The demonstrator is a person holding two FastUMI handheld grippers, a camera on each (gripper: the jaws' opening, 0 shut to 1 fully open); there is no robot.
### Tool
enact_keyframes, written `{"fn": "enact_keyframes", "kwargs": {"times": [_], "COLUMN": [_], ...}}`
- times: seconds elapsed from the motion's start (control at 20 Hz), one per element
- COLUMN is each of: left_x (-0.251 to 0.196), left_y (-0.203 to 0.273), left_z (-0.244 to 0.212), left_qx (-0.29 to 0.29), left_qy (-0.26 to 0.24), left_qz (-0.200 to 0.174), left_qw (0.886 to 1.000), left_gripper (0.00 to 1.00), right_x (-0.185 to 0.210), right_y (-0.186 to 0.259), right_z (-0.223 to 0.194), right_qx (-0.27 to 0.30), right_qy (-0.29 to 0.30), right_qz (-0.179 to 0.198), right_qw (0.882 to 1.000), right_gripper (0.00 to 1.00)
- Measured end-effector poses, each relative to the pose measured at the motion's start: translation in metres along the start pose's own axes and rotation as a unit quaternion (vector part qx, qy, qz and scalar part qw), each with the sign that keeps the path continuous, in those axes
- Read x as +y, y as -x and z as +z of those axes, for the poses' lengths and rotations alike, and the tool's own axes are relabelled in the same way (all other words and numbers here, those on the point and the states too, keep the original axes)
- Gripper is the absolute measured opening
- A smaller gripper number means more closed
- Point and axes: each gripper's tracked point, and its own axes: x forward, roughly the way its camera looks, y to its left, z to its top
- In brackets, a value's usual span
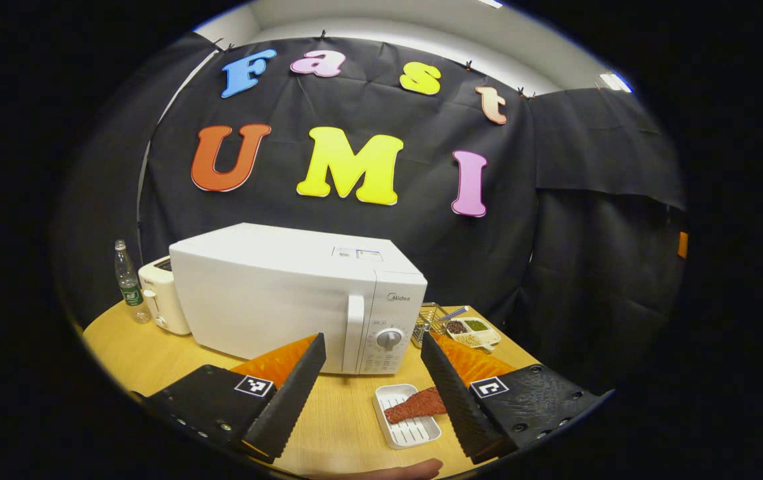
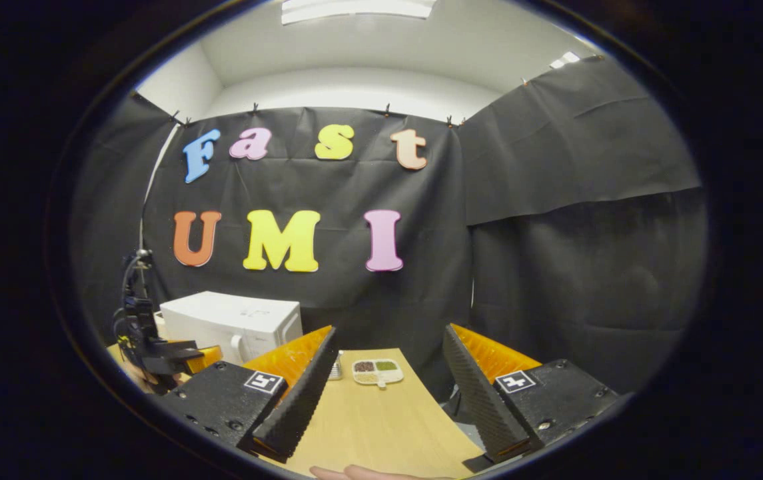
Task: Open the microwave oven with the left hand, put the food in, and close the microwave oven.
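Observation:
A white microwave (image 1: 288, 300) stands on the round wooden table (image 1: 348, 420) with its door shut and its vertical handle (image 1: 353, 333) beside the control panel. In front of it lies a small white tray (image 1: 406, 415) holding a reddish-brown piece of food (image 1: 414, 405). My left gripper (image 1: 371, 393) hovers open just before the microwave, with the tray near its right finger. In the right gripper view, my right gripper (image 2: 388, 393) is open over the table's right part, empty. The microwave (image 2: 231, 327) appears at the left there, with the other gripper (image 2: 154, 350) in front of it.
A white toaster (image 1: 162, 295) and a clear bottle (image 1: 129, 283) stand left of the microwave. A divided dish of beans (image 1: 473, 331) and a wire basket (image 1: 429, 319) sit to its right. The table's edge (image 2: 431, 393) runs close by the right gripper. A fingertip (image 1: 394, 471) shows at the bottom.

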Motion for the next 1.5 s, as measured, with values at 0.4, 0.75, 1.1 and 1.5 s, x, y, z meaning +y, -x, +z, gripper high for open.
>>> {"fn": "enact_keyframes", "kwargs": {"times": [0.4, 0.75, 1.1, 1.5], "left_x": [0.018, 0.015, 0.032, 0.032], "left_y": [-0.085, -0.113, -0.127, -0.125], "left_z": [-0.031, -0.038, -0.045, -0.055], "left_qx": [-0.004, -0.007, -0.010, 0.009], "left_qy": [-0.037, -0.030, -0.057, -0.048], "left_qz": [0.020, 0.033, 0.068, 0.053], "left_qw": [0.999, 0.999, 0.996, 0.997], "left_gripper": [0.92, 0.92, 0.57, 0.23], "right_x": [-0.020, -0.009, -0.009, -0.018], "right_y": [-0.028, -0.024, -0.014, -0.005], "right_z": [-0.030, -0.035, -0.024, -0.023], "right_qx": [0.007, -0.012, -0.038, -0.038], "right_qy": [0.004, 0.003, 0.014, 0.023], "right_qz": [0.001, 0.046, 0.045, 0.032], "right_qw": [1.000, 0.999, 0.998, 0.998], "right_gripper": [0.92, 0.92, 1.00, 1.00]}}
